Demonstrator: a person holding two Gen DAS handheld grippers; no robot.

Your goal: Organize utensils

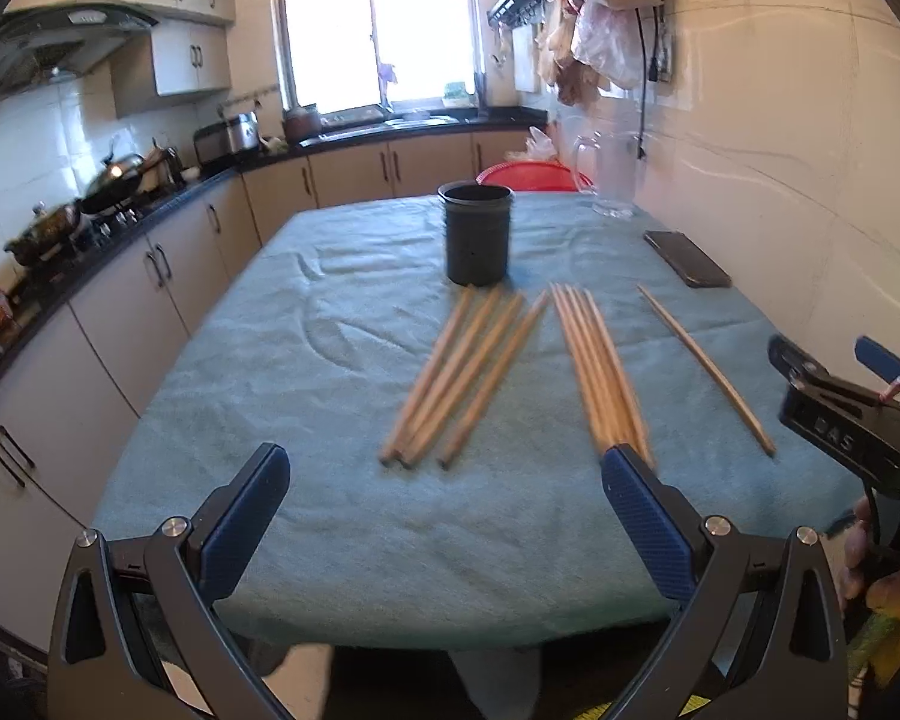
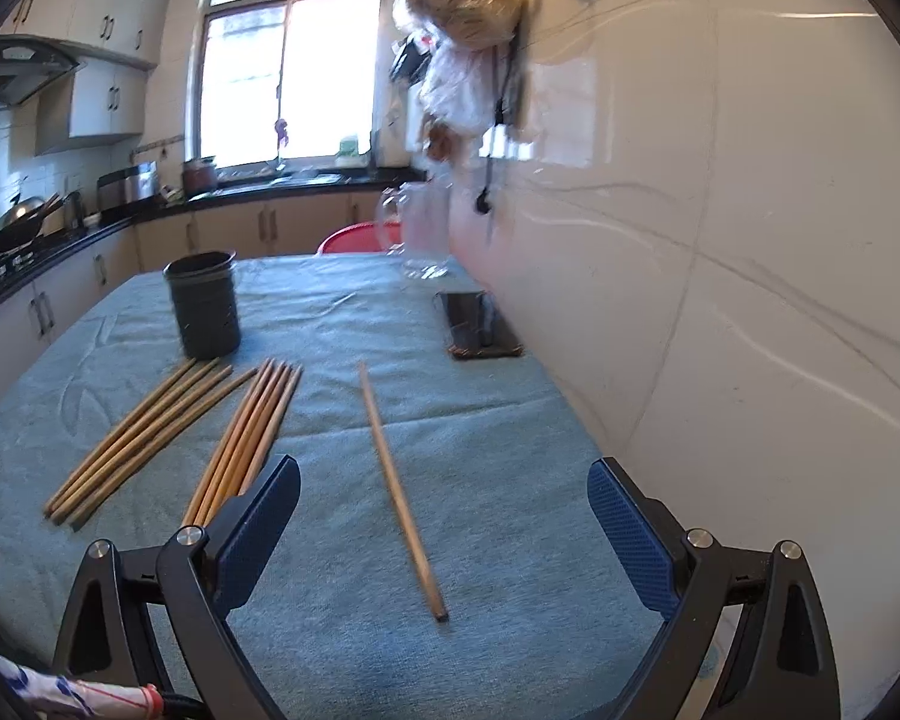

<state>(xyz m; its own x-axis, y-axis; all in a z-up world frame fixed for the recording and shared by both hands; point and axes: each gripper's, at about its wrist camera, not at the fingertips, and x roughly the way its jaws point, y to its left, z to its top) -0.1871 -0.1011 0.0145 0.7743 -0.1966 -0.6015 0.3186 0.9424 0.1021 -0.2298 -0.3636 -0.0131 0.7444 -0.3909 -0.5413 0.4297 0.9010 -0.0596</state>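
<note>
Both jaws released, empty; chopsticks [image 1: 462, 372] fanned on worktop [image 1: 330, 540] nr holder [image 1: 477, 234], likely staged for pickup.

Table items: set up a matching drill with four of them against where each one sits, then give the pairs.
Things:
1. cup
2. phone
3. lone chopstick
4. jug

Places:
A. far corner by the wall
B. flat on the cloth, near the wall, nearer than the jug
C. upright, just beyond the two chopstick bundles
D. alone, between the bundles and the wall

Pairs: 1-C, 2-B, 3-D, 4-A
</note>
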